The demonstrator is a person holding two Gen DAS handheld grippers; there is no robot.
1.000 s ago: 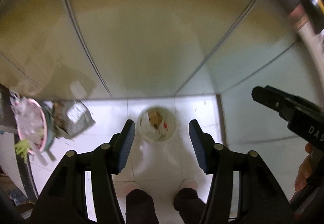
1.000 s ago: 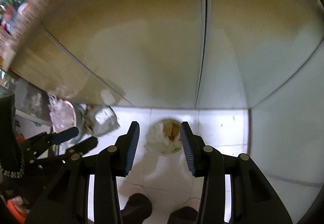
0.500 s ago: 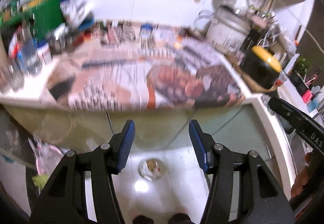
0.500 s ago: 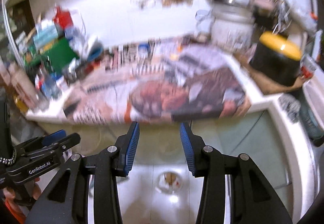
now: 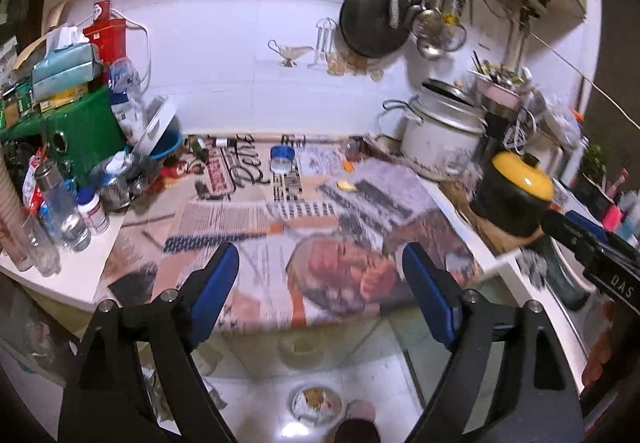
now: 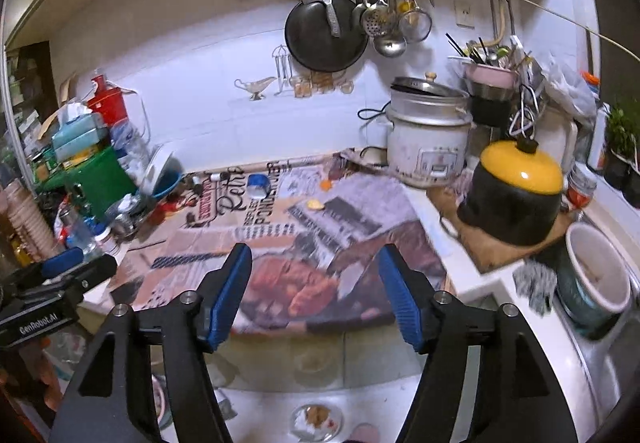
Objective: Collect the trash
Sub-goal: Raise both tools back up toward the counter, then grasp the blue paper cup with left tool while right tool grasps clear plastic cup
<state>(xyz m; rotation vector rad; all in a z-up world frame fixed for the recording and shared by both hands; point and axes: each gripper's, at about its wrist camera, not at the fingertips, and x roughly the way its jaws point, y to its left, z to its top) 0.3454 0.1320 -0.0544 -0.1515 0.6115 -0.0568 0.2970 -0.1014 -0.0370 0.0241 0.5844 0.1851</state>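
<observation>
A small round trash bin (image 5: 317, 404) with scraps in it stands on the white floor below the counter; it also shows in the right wrist view (image 6: 317, 420). Small yellow and orange scraps (image 5: 346, 185) (image 6: 314, 204) lie on the newspaper (image 5: 288, 239) that covers the counter, next to a blue tape roll (image 5: 281, 159) (image 6: 257, 183). My left gripper (image 5: 318, 283) is open and empty, held in front of the counter edge. My right gripper (image 6: 314, 283) is open and empty beside it.
Bottles, a green box (image 5: 86, 131) and clutter crowd the counter's left. A rice cooker (image 6: 428, 147) and a black pot with a yellow lid (image 6: 514, 191) stand at the right. A sink with a bucket (image 6: 596, 279) is far right. Pans hang on the wall.
Both grippers have tilted up from the floor and the bin to face the counter top. Both stayed open and empty.
</observation>
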